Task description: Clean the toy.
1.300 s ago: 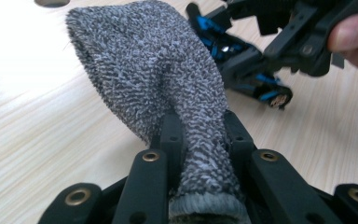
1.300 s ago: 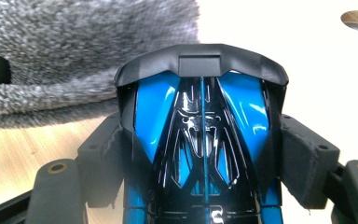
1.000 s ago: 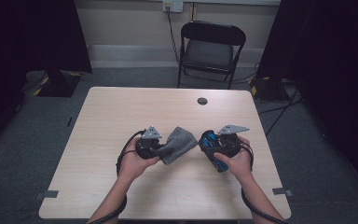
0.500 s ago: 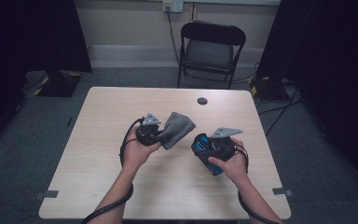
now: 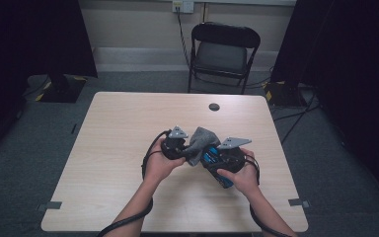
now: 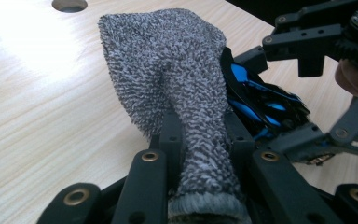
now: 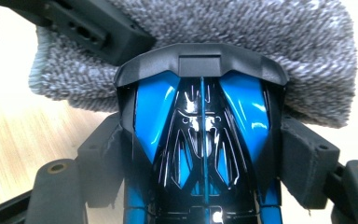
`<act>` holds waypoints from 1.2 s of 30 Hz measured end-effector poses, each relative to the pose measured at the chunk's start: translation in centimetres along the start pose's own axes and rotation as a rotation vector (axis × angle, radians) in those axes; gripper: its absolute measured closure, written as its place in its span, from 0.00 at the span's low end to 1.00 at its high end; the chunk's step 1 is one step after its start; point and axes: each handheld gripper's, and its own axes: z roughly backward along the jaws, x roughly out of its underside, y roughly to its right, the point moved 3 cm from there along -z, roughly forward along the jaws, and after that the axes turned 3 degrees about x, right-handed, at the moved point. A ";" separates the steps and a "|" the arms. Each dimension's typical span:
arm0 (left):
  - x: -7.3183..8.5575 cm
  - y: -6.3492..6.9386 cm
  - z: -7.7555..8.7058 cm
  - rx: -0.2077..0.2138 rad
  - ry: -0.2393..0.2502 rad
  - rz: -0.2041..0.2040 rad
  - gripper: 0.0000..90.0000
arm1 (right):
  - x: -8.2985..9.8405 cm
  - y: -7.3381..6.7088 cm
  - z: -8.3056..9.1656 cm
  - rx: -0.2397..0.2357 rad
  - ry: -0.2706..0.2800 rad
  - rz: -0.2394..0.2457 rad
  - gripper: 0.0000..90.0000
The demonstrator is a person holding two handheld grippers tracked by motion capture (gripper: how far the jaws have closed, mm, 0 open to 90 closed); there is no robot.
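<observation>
Mid-frame on the table point(image 5: 108, 163), both hands meet. Left gripper point(image 6: 200, 144) is pinched tight on the grey cloth point(image 6: 177, 74); right gripper point(image 7: 200, 154) is clamped around the blue-and-black toy car point(image 7: 200, 126), whose nose presses the cloth from the right. Looks like wiping: best keep the cloth taut, rub the shiny shell with light strokes and hold the car steady. No containers anywhere; just a small hole point(image 5: 214, 106) upper centre.

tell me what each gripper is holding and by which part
The left gripper is shut on the grey cloth, pinching a bunched end of it. The right gripper clamps the blue and black object across its two sides.
</observation>
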 end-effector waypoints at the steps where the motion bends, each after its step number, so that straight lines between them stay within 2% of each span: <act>1: 0.0 0.1 0.0 0.005 0.004 0.003 0.83 | 0.0 0.1 0.0 0.008 0.000 -0.002 0.28; 3: 0.0 0.2 0.2 0.010 -0.003 -0.011 0.83 | 0.1 0.2 0.0 0.009 0.000 -0.006 0.28; 15: 0.6 0.5 1.2 0.042 0.014 -0.012 0.83 | 0.3 1.4 0.4 0.043 0.003 -0.038 0.28; 19: 0.9 0.6 1.6 0.047 0.007 -0.025 0.83 | 0.4 1.6 0.5 0.048 0.006 -0.046 0.28; 29: 2.3 0.2 3.0 0.064 0.006 -0.014 0.83 | 0.5 2.6 1.0 0.075 0.016 -0.069 0.28; 31: 2.7 0.0 3.3 0.061 0.002 -0.010 0.83 | 0.5 2.7 1.0 0.081 0.016 -0.070 0.28; 36: 3.9 -1.0 4.1 0.023 -0.012 0.014 0.83 | 0.4 2.8 1.2 0.083 0.023 -0.077 0.28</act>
